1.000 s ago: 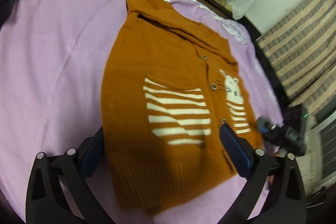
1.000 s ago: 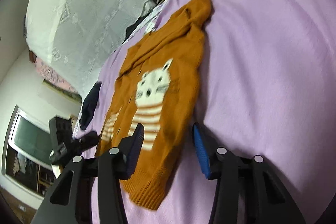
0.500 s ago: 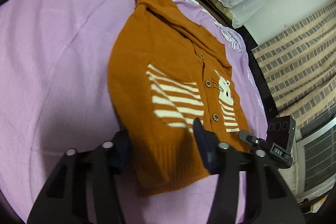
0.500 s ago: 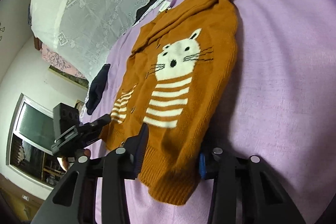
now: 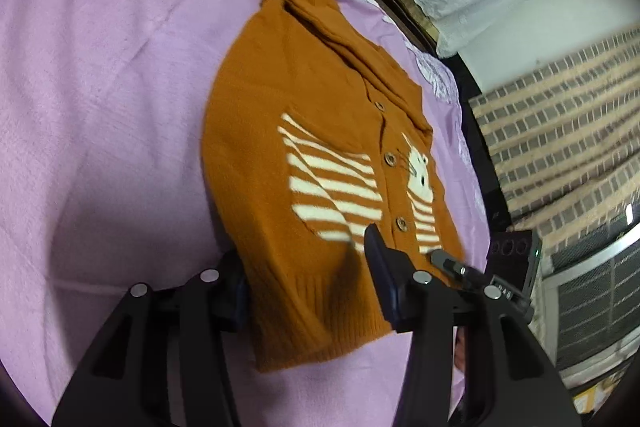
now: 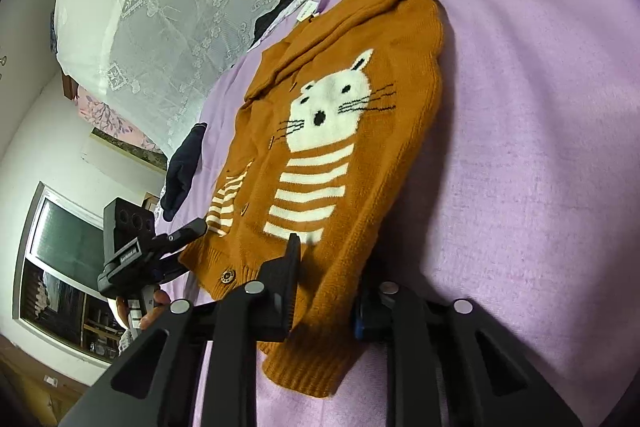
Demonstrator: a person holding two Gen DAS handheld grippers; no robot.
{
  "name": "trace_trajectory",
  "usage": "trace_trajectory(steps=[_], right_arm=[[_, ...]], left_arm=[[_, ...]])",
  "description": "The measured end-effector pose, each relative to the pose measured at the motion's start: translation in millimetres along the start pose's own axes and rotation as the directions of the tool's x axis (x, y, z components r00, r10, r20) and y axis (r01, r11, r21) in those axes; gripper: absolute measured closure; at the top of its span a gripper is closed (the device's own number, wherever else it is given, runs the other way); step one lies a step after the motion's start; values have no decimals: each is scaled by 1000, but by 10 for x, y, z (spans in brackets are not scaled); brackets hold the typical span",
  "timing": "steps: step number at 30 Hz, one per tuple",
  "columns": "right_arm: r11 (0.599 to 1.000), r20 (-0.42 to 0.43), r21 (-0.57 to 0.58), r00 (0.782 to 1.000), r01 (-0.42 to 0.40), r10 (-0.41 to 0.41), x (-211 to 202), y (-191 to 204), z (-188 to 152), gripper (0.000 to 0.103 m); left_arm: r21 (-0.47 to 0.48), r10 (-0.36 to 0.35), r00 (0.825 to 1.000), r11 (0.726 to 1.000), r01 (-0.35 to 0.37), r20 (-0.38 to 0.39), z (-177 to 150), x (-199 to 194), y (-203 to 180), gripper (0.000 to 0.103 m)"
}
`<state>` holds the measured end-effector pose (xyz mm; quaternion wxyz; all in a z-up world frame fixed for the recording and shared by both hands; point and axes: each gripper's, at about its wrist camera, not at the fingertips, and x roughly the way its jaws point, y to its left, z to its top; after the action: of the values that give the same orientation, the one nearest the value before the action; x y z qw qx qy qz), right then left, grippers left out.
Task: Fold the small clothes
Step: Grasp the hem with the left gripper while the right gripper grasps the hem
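We hold two grippers at the hem of a small orange knit cardigan (image 6: 384, 131) that lies flat on a lilac blanket (image 6: 540, 147). All places below are given relative to the cardigan.

Our left gripper (image 5: 308, 279) straddles the hem corner on the striped-pocket side. One finger (image 5: 380, 267) lies on top of the knit just below the lowest button, and the other finger (image 5: 234, 287) sits at the outer side edge, partly tucked under the cloth. The jaws have narrowed around the corner, but we cannot tell whether they actually pinch it.

Our right gripper (image 6: 326, 287) straddles the opposite hem corner, below the white cat (image 6: 332, 107) knitted on the front. One finger (image 6: 290, 267) rests on the knit under the cat's lowest stripe; the other (image 6: 362, 315), with a blue pad, is at the side edge, half hidden by the cloth. Here too we cannot tell whether the hold is closed.

The hood points away from us, toward a white lace cover (image 6: 180, 7) beyond the far edge of the blanket. A dark garment (image 6: 182, 167) lies on the blanket beyond the pocket side. A brick-patterned wall (image 5: 560, 131) stands past the cat side.

Bare blanket spreads wide on both sides of the cardigan.
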<state>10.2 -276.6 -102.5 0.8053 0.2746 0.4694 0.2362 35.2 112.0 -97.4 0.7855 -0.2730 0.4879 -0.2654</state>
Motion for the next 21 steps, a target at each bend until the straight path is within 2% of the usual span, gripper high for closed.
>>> trace_trajectory(steps=[3,5,9,13,15,17,18,21], right_arm=[[1000,-3,-23,1000,8,-8,12,29,-7,81],[1000,-2,-28,1000,11,-11,11,31,-6,80],[1000,-4,-14,1000,1,-1,20,13,4,80],[1000,-2,2,1000,-8,8,38,-14,21,80],[1000,3,7,1000,-7,7,25,-34,19,87],[1000,12,14,1000,1,-1,7,-54,16,92],[1000,21,16,1000,1,-1,-12,-59,17,94],[1000,48,26,999,-14,12,-83,-59,41,97]], left_arm=[[24,14,1000,1000,-14,-3,-32,-1,-42,55],[-7,1,1000,1000,-1,-2,-6,-4,23,54],[-129,-89,996,988,90,15,76,-18,256,54],[-94,-74,997,993,74,0,89,17,192,53],[-56,-51,999,997,51,1,62,11,116,57],[-51,-40,999,998,40,-1,45,21,95,83],[-58,-50,999,997,50,-7,41,24,101,88],[-52,-51,999,997,51,-2,24,1,103,92]])
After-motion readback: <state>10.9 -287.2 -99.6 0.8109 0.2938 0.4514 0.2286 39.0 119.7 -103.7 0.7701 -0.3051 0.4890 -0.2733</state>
